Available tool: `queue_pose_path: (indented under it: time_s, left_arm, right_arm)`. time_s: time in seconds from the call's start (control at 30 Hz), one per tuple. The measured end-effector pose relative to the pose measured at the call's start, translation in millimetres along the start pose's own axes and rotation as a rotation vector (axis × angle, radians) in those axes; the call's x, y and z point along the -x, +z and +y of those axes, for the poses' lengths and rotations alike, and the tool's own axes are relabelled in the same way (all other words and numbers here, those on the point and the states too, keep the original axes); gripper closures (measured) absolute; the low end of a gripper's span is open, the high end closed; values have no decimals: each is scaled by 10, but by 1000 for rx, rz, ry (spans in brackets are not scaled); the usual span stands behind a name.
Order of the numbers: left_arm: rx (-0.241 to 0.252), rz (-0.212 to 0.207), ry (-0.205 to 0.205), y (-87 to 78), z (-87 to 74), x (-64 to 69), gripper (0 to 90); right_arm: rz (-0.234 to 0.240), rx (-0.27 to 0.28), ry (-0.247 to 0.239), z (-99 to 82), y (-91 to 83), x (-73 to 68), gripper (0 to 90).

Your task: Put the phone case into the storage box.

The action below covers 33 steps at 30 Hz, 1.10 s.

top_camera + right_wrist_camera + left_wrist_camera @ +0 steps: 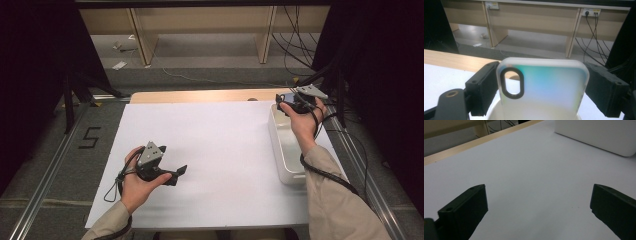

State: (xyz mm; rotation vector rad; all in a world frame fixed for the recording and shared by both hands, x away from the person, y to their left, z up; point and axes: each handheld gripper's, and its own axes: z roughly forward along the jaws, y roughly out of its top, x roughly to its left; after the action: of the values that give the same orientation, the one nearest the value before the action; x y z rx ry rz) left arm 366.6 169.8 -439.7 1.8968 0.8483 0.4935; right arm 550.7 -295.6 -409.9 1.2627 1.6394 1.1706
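Black jaws of the right hand-held gripper (541,87) rise closest in its own view, clamped on the two long edges of a phone case (542,87), a frosted, faintly iridescent shell with an oval camera cutout, held upright above the rim of a white bin (495,110). From the high view that case cannot be made out; instead it places the right hand-held gripper (294,103) at the far right of the surface (210,150), over the far end of the bin (285,150). Near left on the white surface, the left hand-held gripper (176,174) lies low in the person's hand, and its own view shows its jaws spread wide with bare surface (531,175) between them and the bin's wall (599,135) far off.
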Motion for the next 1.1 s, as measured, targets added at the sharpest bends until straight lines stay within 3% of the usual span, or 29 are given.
queue_pose_path:
  time_s: [1.1]
  left_arm:
    - [-1,2,1,-2,1,1,6]
  right_arm:
    - [-2,-34,-10,-61,43,-10,179]
